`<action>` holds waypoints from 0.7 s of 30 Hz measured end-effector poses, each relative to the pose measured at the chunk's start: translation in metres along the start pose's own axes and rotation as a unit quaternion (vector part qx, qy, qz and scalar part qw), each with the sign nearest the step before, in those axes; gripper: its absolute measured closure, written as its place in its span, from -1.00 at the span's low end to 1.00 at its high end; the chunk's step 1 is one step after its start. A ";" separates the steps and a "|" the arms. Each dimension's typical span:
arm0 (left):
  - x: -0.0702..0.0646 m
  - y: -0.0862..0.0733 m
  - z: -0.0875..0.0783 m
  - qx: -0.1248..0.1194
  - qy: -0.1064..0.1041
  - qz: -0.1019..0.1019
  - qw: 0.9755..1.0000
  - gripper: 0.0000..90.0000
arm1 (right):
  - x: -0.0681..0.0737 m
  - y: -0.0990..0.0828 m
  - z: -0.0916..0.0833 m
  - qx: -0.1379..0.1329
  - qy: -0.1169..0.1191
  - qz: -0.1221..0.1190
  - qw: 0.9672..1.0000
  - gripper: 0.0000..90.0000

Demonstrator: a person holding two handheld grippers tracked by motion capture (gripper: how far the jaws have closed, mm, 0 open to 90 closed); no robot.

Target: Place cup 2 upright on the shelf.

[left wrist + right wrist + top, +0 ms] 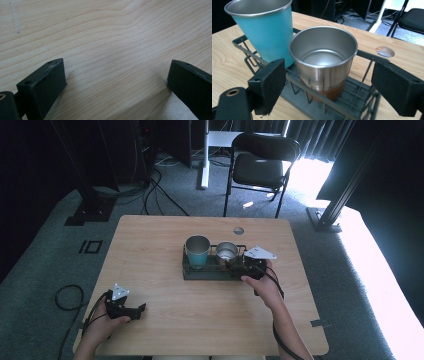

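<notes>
This looks like a lab or recording studio set up for filming tabletop work. A small wooden bench (210,305) stands alone on grey carpet (45,265), with dark curtains (320,135) closing off the room toward 12 and 1 o'clock. Black metal frame legs (90,200) rise at 10 and 2 o'clock, bolted to floor plates. Loose cables (155,190) trail across the carpet at 11 o'clock toward dark equipment. A black folding chair (260,165) sits empty at 12 o'clock, beside a white desk leg (204,160).

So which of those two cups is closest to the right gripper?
The plain steel cup, shorter, sits between the open right gripper jaws; the taller teal cup stands beyond it.
</notes>
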State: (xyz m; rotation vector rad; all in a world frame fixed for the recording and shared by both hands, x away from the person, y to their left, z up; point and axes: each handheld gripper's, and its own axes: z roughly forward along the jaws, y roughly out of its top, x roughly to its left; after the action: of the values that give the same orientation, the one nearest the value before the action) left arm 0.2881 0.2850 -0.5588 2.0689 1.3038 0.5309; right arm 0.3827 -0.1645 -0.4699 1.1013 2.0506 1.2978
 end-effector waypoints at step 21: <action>0.000 0.000 0.000 0.000 0.000 0.000 1.000 -0.94 | -0.022 -0.035 -0.035 0.016 -0.006 -0.004 1.000 -0.73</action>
State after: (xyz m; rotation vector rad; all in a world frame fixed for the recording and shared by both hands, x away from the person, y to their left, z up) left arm 0.2881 0.2849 -0.5589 2.0686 1.3038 0.5311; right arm 0.3566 -0.2086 -0.4869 1.1111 2.0717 1.2561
